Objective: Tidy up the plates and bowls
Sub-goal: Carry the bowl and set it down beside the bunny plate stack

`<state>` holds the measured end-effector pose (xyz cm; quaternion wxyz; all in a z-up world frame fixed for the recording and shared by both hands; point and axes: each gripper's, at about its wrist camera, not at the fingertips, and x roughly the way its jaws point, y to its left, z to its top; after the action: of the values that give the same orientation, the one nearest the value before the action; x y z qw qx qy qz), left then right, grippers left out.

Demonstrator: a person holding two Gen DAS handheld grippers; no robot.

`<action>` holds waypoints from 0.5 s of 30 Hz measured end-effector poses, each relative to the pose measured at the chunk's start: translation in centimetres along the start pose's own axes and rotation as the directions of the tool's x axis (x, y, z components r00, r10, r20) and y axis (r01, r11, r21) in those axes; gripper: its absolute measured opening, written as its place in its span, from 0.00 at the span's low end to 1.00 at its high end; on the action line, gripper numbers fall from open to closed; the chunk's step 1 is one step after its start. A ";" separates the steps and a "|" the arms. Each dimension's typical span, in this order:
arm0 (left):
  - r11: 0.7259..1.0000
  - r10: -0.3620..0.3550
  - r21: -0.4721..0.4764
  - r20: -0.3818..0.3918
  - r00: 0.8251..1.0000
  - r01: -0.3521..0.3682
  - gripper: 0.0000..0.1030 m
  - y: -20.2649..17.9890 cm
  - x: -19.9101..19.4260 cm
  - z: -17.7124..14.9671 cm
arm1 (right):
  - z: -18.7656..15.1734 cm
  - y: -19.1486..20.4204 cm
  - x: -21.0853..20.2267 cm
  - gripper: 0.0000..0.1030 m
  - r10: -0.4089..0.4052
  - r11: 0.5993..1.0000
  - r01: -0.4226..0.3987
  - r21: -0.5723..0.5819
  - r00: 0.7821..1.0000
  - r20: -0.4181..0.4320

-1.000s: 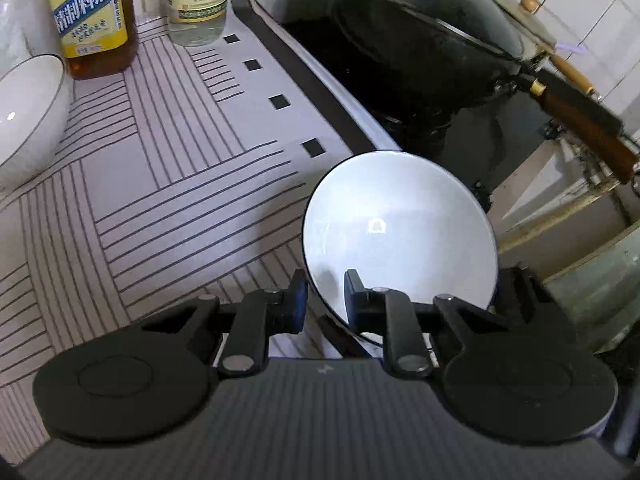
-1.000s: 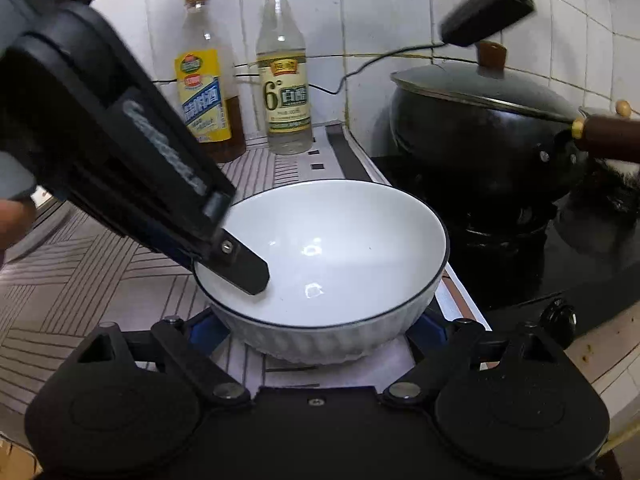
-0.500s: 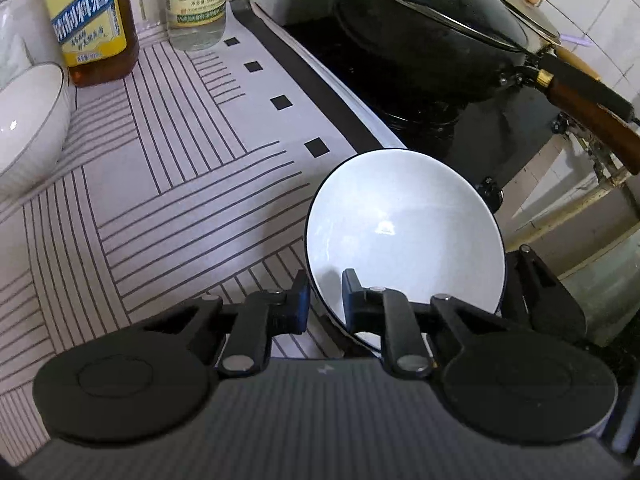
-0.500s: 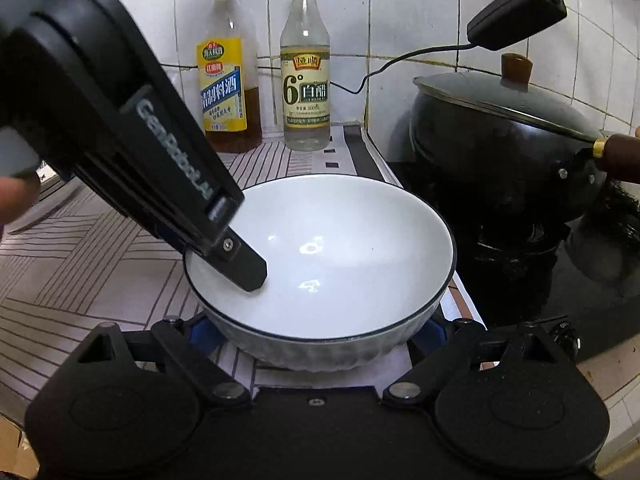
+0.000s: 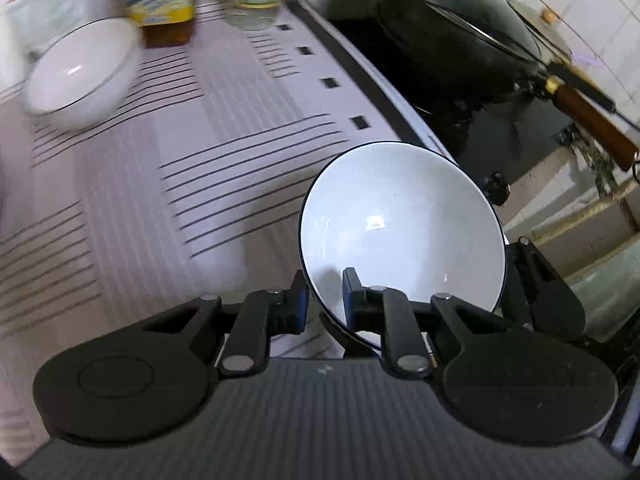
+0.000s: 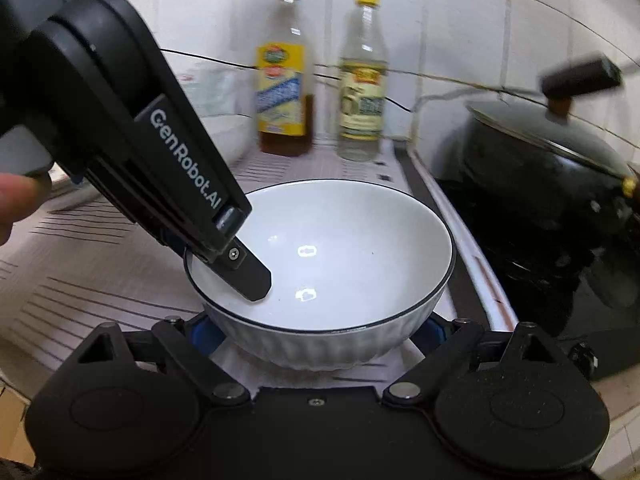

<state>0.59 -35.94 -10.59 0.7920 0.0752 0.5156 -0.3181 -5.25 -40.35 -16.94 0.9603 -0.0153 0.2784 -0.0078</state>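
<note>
A white bowl (image 5: 400,232) with a thin dark rim hangs just above the striped counter mat (image 5: 160,180), near the stove's edge. My left gripper (image 5: 325,296) is shut on the bowl's near-left rim, one finger (image 6: 248,276) inside and the other outside. The right wrist view shows the same bowl (image 6: 340,256) sitting between the wide-set jaws of my right gripper (image 6: 320,332), whose blue pads press on its ribbed outer wall. A second white bowl (image 5: 80,72) rests at the far left of the counter, blurred.
Two bottles (image 6: 284,80) (image 6: 362,80) stand against the tiled wall. A black lidded wok (image 5: 432,40) with a wooden handle (image 5: 592,120) sits on the stove to the right. A thumb (image 6: 16,204) shows at the left edge.
Both grippers have carried the bowl leftward over the counter. The second bowl has come further into the left wrist view, and the bottles and wok have slid right. The grips are unchanged.
</note>
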 end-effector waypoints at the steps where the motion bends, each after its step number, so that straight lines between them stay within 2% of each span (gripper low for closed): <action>1: 1.000 0.008 -0.012 0.004 1.000 -0.007 0.15 0.5 -0.6 -0.2 | 0.2 0.6 -0.1 0.92 0.016 1.000 -0.016 -0.008 1.000 0.007; 7: 0.993 0.093 -0.076 0.035 0.995 -0.090 0.17 4.6 -4.6 -2.4 | 2.0 4.9 0.6 0.92 0.141 0.987 -0.138 -0.079 0.990 0.025; 11: 0.978 0.135 -0.168 0.050 0.990 -0.124 0.17 7.9 -7.0 -4.0 | 2.9 8.0 1.2 0.92 0.232 0.967 -0.227 -0.119 0.972 0.030; 15: 0.963 0.179 -0.211 0.032 0.983 -0.168 0.18 10.9 -8.7 -5.5 | 3.5 11.4 2.0 0.92 0.316 0.938 -0.311 -0.156 0.949 0.013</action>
<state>0.38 -21.23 -7.86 0.8332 0.0290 0.5170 -0.1940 -1.62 -28.97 -15.48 0.9504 -0.0441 0.2590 0.1667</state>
